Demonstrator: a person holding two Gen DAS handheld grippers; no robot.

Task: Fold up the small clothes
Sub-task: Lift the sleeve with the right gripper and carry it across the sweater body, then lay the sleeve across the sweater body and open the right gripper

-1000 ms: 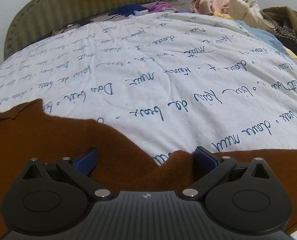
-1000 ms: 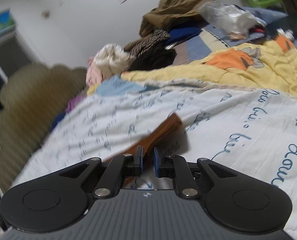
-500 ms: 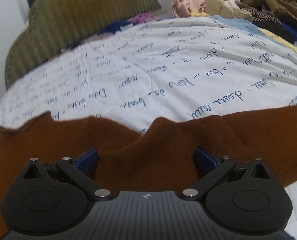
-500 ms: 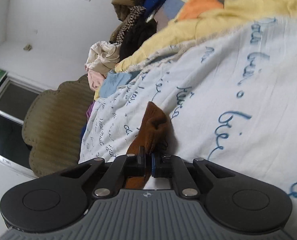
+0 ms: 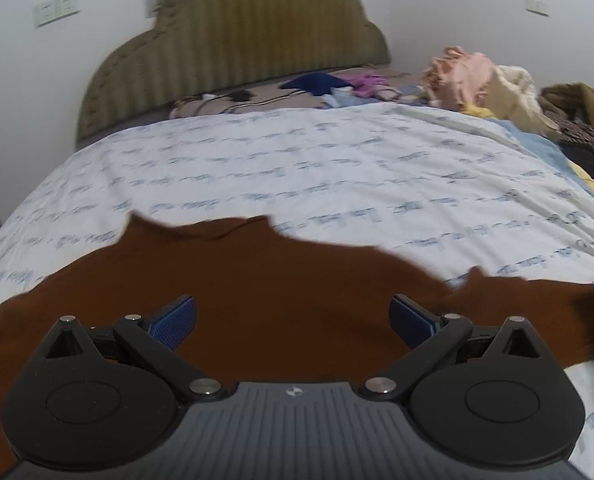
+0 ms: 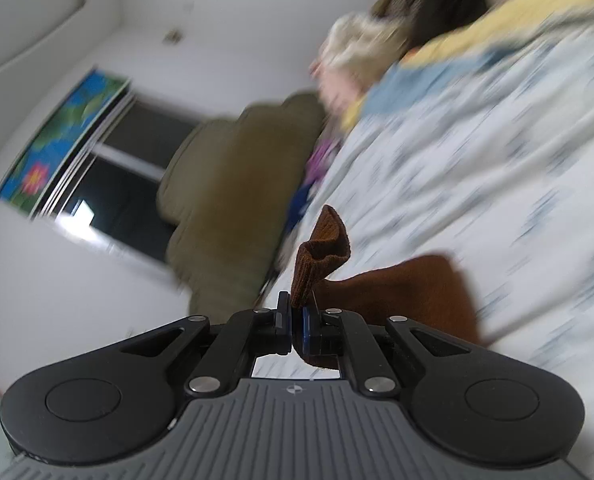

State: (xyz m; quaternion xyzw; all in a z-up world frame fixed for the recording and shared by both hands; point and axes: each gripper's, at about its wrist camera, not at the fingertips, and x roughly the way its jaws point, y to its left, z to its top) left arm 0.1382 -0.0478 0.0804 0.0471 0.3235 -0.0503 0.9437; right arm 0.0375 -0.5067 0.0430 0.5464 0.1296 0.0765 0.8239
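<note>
A brown knit garment [image 5: 289,284] lies spread on the white quilt with blue script [image 5: 337,168]. My left gripper [image 5: 293,318] is open, its blue-padded fingers wide apart just above the garment's middle. My right gripper [image 6: 296,326] is shut on a ribbed edge of the brown garment [image 6: 321,248] and holds it lifted off the quilt [image 6: 497,168], tilted steeply; more of the garment hangs to the right behind the fingers. The right wrist view is motion-blurred.
An olive padded headboard [image 5: 233,48] stands at the far end of the bed. A pile of clothes [image 5: 481,76] lies at the far right, with dark and purple items [image 5: 325,84] and cables near the headboard. A window [image 6: 117,184] is in the wall.
My right gripper has lifted and swung the garment's edge up, tilting sharply. My left gripper has risen and pulled back; more of the garment and the headboard now show. Its fingers stay open.
</note>
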